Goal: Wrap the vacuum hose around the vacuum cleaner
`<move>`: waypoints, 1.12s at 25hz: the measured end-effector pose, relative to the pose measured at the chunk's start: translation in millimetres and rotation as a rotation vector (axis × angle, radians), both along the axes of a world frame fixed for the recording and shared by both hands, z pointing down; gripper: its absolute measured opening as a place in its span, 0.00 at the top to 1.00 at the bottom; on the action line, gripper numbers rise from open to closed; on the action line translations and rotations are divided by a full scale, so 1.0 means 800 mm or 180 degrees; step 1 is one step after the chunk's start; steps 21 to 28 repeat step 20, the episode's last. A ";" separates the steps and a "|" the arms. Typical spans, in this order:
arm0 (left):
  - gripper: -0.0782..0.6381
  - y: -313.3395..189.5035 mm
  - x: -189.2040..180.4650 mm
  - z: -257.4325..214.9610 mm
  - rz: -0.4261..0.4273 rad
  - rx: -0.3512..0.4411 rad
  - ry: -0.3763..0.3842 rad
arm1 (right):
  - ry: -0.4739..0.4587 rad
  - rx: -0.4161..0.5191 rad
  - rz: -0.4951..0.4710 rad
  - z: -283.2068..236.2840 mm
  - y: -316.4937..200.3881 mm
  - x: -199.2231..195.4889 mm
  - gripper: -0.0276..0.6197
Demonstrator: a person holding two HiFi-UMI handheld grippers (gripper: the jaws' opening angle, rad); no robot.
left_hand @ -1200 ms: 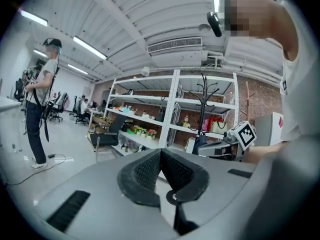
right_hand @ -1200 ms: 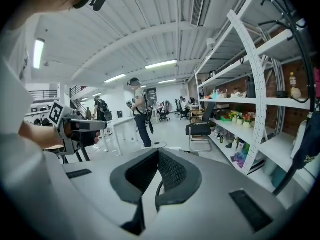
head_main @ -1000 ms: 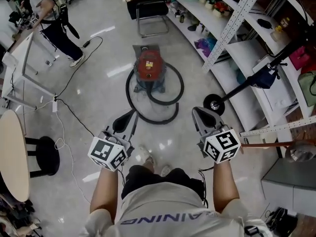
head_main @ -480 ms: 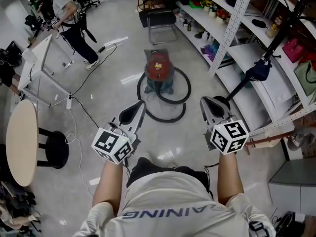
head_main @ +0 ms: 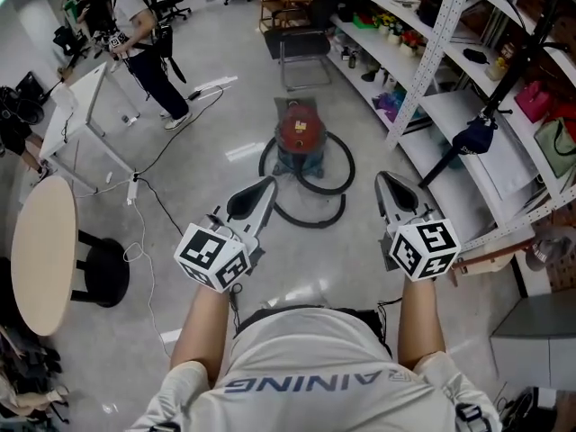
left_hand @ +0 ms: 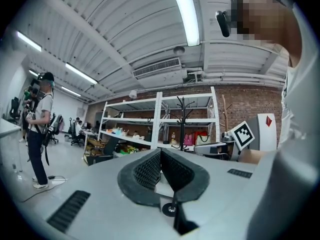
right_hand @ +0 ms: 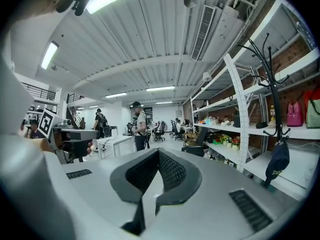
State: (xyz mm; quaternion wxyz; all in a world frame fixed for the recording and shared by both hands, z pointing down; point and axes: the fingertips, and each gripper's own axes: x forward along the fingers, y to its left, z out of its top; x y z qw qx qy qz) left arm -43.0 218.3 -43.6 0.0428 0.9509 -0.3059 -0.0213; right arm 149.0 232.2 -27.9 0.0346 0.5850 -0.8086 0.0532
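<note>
The red vacuum cleaner (head_main: 301, 133) stands on the glossy floor some way ahead of me. Its black hose (head_main: 312, 214) lies in loose loops on the floor around the base. In the head view my left gripper (head_main: 267, 184) and right gripper (head_main: 385, 178) are held out side by side, pointing level toward the vacuum and well short of it. Both are shut with nothing between the jaws. The left gripper view shows its own gripper (left_hand: 160, 153) with pads meeting at the tip. In the right gripper view its gripper (right_hand: 158, 151) looks the same. Neither gripper view shows the vacuum.
A black chair (head_main: 301, 43) stands behind the vacuum. Metal shelving (head_main: 423, 52) and a coat stand with a dark bag (head_main: 474, 137) line the right. At the left are a round table (head_main: 40, 255), a stool (head_main: 101, 273), a white table (head_main: 76, 106), a person (head_main: 139, 34) and floor cables (head_main: 148, 201).
Both grippers have risen and now sit higher in the head view. The vacuum and hose look smaller and farther off. The hose has not shifted.
</note>
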 end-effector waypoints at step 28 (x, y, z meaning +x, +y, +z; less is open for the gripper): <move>0.87 -0.010 -0.058 0.014 0.0235 -0.0013 -0.0040 | 0.0136 -0.0089 0.0120 0.013 0.000 -0.067 0.94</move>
